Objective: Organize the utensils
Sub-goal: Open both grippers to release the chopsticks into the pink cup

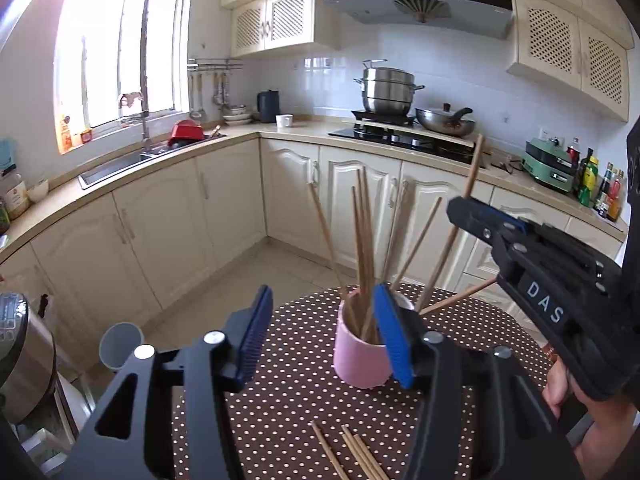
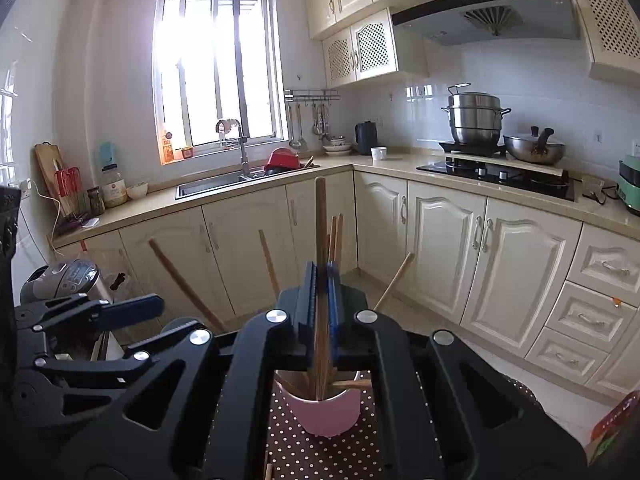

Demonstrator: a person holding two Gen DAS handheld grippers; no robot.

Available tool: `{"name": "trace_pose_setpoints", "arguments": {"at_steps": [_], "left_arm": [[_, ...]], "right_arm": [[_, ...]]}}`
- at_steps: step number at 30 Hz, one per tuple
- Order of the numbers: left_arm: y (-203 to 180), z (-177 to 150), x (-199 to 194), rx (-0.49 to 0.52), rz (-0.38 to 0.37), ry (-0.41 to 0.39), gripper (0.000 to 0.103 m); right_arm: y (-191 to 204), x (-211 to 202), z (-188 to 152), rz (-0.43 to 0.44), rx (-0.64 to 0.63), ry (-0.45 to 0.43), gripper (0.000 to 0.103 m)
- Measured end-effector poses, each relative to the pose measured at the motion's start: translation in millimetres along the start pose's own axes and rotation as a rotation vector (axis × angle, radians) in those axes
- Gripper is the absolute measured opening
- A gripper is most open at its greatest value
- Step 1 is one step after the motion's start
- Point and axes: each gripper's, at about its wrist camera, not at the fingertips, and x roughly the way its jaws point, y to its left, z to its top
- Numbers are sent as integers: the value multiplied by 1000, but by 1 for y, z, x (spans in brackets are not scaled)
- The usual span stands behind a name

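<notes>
Right tool, clenched on chopstick, feeding pink cup at lower centre; left tool released, flanking.

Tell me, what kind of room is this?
A home kitchen, most likely. There is a sink under the window, a stove with a steamer pot on it, and cupboards all around.

Slim, pale-brown wooden chopsticks with a matt, dry finish stand in a smooth pink cylindrical cup of glazed, faintly shiny ceramic. The brown white-dotted tablecloth looks like soft matt fabric. The matt black plastic left gripper carries ribbed blue rubbery pads and shiny metal bolts.
</notes>
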Motion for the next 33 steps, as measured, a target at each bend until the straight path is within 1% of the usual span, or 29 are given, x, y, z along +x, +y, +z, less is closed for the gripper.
{"name": "trace_pose_setpoints", "arguments": {"at_steps": [4, 9, 15, 20, 22, 24, 25, 26, 33], "left_arm": [[5, -2, -4, 1, 33, -10, 59], [11, -6, -11, 1, 56, -19, 60], [15, -11, -27, -16, 88, -54, 60], [19, -15, -44, -16, 116, -93, 63], [18, -14, -50, -18, 117, -99, 64], [19, -16, -56, -19, 125, -108, 64], [19, -16, -59, -17, 130, -110, 64], [19, -17, -62, -17, 135, -113, 65], [24, -20, -85, -31, 143, -141, 65]], "right_arm": [[1, 4, -7, -3, 4, 21, 6], [-1, 5, -12, -5, 17, 32, 6], [0, 4, -15, 0, 29, 38, 6], [0, -2, -15, 7, 48, 43, 8], [1, -6, -14, -2, 47, 38, 15], [2, -11, -13, -3, 47, 29, 35], [3, -15, -12, -7, 45, 19, 41], [4, -18, -12, -7, 43, 9, 44], [10, -43, -7, -2, 34, -20, 44]]}}
